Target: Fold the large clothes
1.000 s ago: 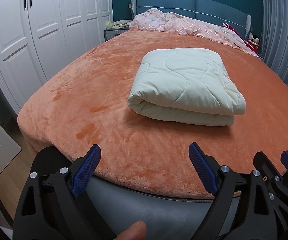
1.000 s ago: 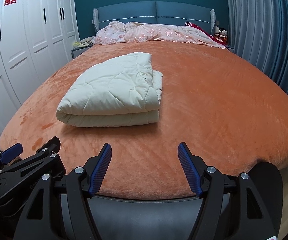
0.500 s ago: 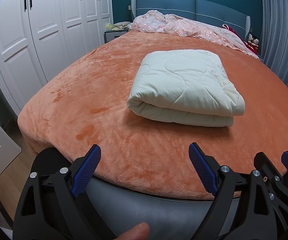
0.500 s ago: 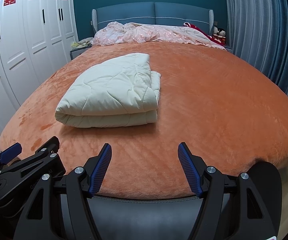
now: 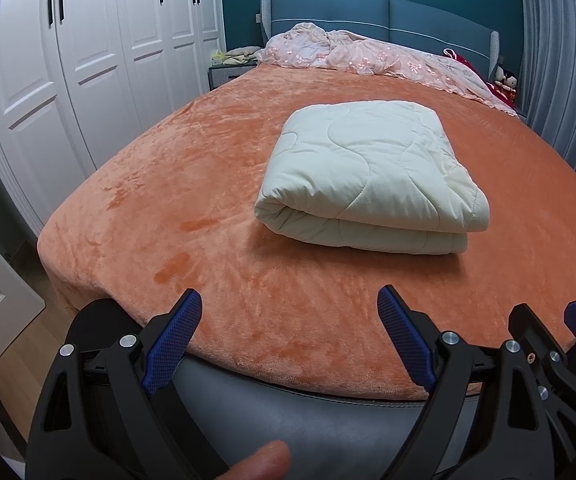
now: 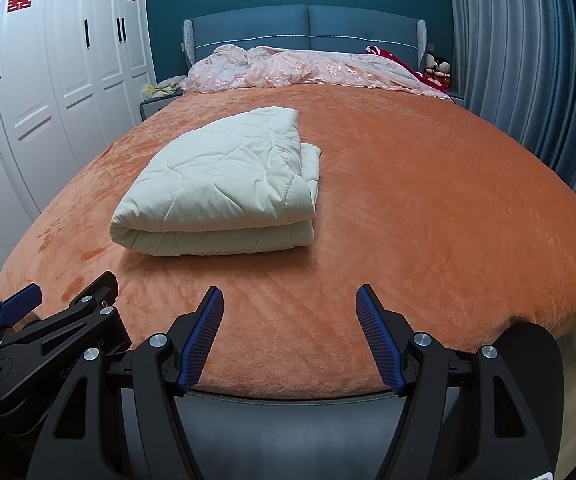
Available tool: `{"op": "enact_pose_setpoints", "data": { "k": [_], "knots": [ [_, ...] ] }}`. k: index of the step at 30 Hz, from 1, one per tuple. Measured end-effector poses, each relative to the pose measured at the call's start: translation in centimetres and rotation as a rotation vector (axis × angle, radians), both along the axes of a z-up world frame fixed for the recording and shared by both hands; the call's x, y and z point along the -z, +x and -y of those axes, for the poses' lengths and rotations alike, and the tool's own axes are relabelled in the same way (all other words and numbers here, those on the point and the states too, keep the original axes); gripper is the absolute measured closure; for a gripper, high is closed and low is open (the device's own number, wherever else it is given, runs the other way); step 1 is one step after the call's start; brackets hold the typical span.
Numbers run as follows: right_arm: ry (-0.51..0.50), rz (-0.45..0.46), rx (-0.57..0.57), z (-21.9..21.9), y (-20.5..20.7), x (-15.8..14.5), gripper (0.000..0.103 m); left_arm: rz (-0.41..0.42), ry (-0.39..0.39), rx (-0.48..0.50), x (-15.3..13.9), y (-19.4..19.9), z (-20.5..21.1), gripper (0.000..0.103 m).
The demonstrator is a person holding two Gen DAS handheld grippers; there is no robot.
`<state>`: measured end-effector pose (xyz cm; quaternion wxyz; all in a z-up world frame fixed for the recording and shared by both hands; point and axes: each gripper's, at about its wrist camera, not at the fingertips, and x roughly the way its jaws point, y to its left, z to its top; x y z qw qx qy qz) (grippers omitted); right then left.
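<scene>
Here the cream quilt [image 5: 372,176] lies folded on the bed's orange cover [image 5: 176,200], well short of the pink bedding [image 6: 296,68] at the headboard. Near the bed's foot, the left tongs [image 5: 290,308] and right tongs [image 6: 290,304] hover spread wide, gripping nothing.

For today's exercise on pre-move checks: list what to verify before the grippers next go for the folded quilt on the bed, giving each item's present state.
1. Left hand-held gripper open, nothing in it: ok.
2. Right hand-held gripper open, nothing in it: ok.
3. Quilt folded, lying flat on the bed: ok.
4. Both grippers short of the quilt, near the bed's foot: ok.
5. Bedding at the headboard lies apart from the quilt: ok.
6. Quilt's far edge neat: cannot tell.
</scene>
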<state>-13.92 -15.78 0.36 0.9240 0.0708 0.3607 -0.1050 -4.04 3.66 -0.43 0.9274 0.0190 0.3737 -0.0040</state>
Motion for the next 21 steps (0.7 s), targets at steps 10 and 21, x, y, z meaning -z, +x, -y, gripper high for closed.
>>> {"op": "enact_pose_setpoints", "data": {
  "k": [10,21],
  "knots": [
    [-0.003,0.000,-0.001,-0.03,0.02,0.03,0.035,0.004,0.003,0.009,-0.07,-0.03,-0.04,0.016],
    [-0.004,0.002,0.000,-0.19,-0.01,0.01,0.035,0.021,0.012,0.012,-0.18,0.11,-0.42,0.016]
  ]
}}
